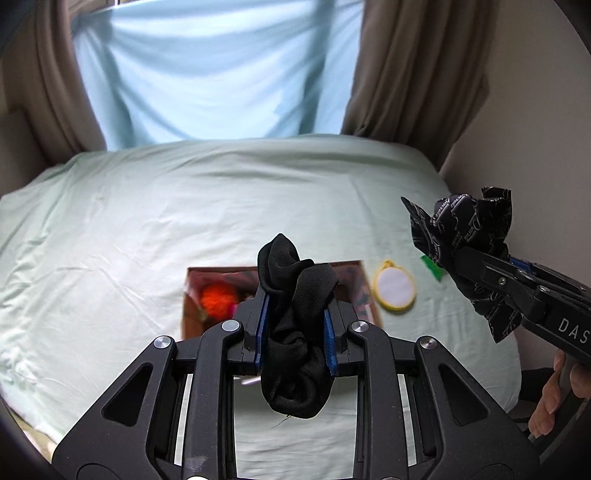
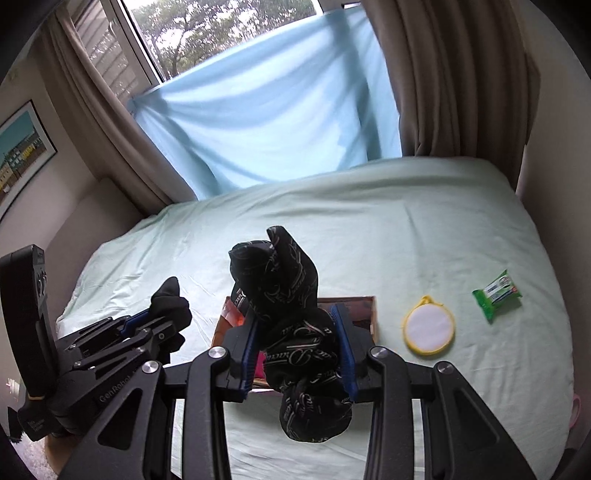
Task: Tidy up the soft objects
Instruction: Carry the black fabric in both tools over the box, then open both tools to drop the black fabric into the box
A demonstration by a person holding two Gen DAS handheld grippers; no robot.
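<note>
Both loaded: left gripper [image 1: 295,325] had its jaws clamped on a plain black sock [image 1: 295,314], right gripper [image 2: 297,347] on a black patterned cloth [image 2: 295,332]. Each was held above the open box [image 1: 358,291] on the bed [image 1: 147,221]; a yellow-rimmed pad [image 2: 428,329] lay just beside the box.

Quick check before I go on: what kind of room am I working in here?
Most likely a bedroom: a bed with a pale green sheet fills the view, brown curtains frame a window, and a framed picture hangs on the wall.
</note>
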